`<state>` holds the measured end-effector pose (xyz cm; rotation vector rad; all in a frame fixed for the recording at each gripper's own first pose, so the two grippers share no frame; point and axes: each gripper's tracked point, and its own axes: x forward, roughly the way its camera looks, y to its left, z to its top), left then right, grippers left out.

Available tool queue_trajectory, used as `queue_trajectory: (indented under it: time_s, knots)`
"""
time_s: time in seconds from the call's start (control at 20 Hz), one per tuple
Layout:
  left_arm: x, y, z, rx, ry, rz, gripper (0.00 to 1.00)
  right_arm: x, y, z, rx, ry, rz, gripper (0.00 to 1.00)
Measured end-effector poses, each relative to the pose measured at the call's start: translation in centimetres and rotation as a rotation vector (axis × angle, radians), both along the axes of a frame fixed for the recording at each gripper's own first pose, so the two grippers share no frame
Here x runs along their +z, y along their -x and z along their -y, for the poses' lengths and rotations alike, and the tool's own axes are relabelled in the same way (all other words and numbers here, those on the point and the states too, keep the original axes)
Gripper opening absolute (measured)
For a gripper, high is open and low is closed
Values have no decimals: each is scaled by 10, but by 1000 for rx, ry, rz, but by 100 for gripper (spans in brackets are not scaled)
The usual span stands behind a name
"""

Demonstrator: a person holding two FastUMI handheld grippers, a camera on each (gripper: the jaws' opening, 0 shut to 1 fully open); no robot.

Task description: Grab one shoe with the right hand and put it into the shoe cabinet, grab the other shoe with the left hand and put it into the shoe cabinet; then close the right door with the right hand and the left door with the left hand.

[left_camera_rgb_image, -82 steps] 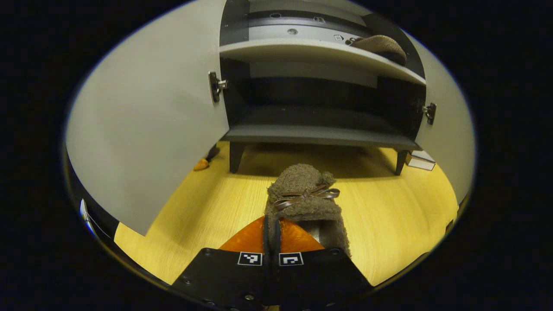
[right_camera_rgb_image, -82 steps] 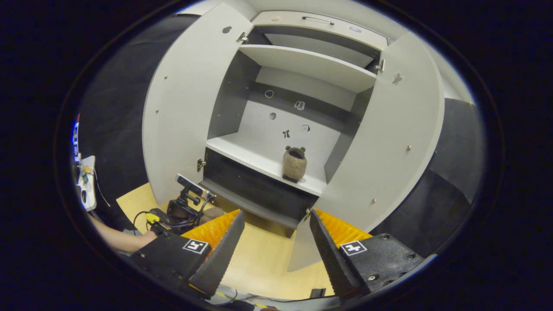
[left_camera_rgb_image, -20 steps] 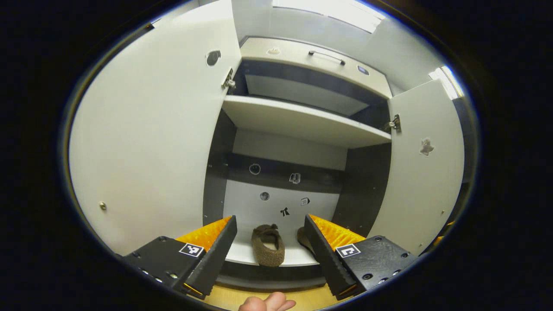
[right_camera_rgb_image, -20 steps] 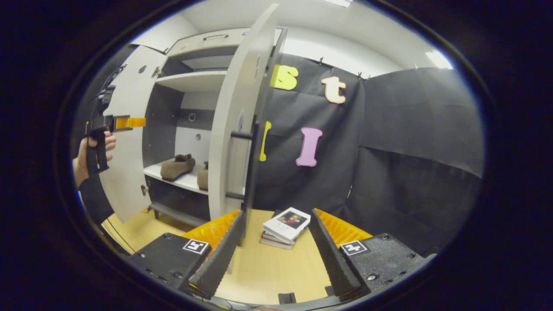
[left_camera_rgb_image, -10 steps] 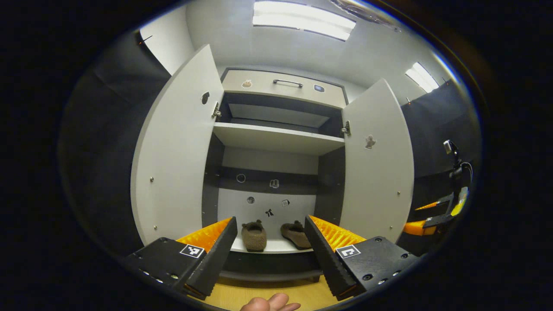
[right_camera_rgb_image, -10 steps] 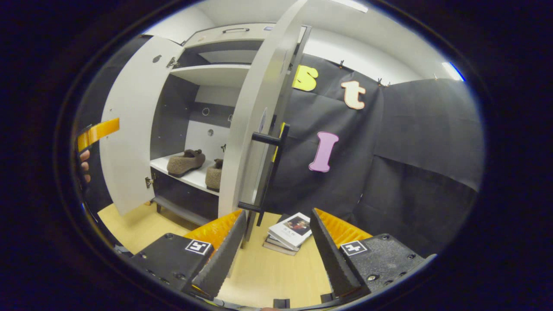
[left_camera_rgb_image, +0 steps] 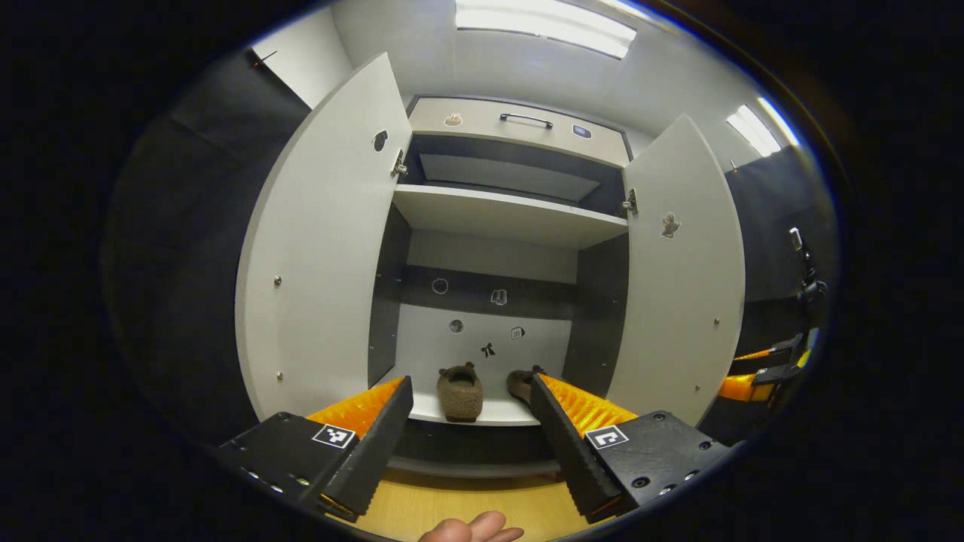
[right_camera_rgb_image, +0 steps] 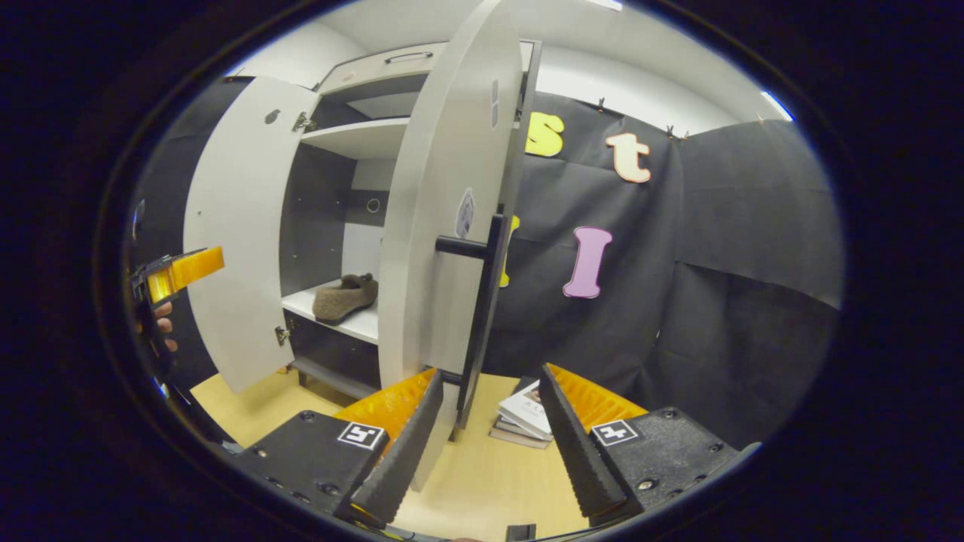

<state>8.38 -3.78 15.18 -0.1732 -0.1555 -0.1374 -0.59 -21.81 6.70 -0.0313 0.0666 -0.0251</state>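
Note:
Two brown fuzzy shoes sit on the middle shelf (left_camera_rgb_image: 433,410) of the shoe cabinet: one shoe (left_camera_rgb_image: 460,391) on the left and the other shoe (left_camera_rgb_image: 520,382) half hidden behind a finger. Both doors stand open, the left door (left_camera_rgb_image: 324,248) and the right door (left_camera_rgb_image: 681,278). My left gripper (left_camera_rgb_image: 471,429) is open and empty, well back from the cabinet. My right gripper (right_camera_rgb_image: 488,425) is open and empty, beside the right door's outer face (right_camera_rgb_image: 444,226), near its black handle (right_camera_rgb_image: 486,301). One shoe (right_camera_rgb_image: 345,297) shows past the door's edge. The left gripper (right_camera_rgb_image: 177,272) appears far left, the right gripper (left_camera_rgb_image: 761,373) far right.
A stack of books (right_camera_rgb_image: 527,418) lies on the wooden floor (right_camera_rgb_image: 482,482) by the black cloth wall, right of the cabinet. A top drawer with a handle (left_camera_rgb_image: 526,118) sits above the shelves. A hand (left_camera_rgb_image: 471,529) shows at the bottom edge.
Both shoes now sit on the shelf and my left gripper has let go and drawn back. My right gripper has swung round to the outside of the right door and come closer to it.

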Motion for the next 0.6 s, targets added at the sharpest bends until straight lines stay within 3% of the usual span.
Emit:
queue_trajectory:
  time_s: [0.25,0.6]
  knots:
    - [-10,7,-17,44,3,-28,95,5,-13,-38,74,-2,16,86]
    - [-30,15,-67,179,40,-88,95,10,-35,-80,152,-4,32,86]
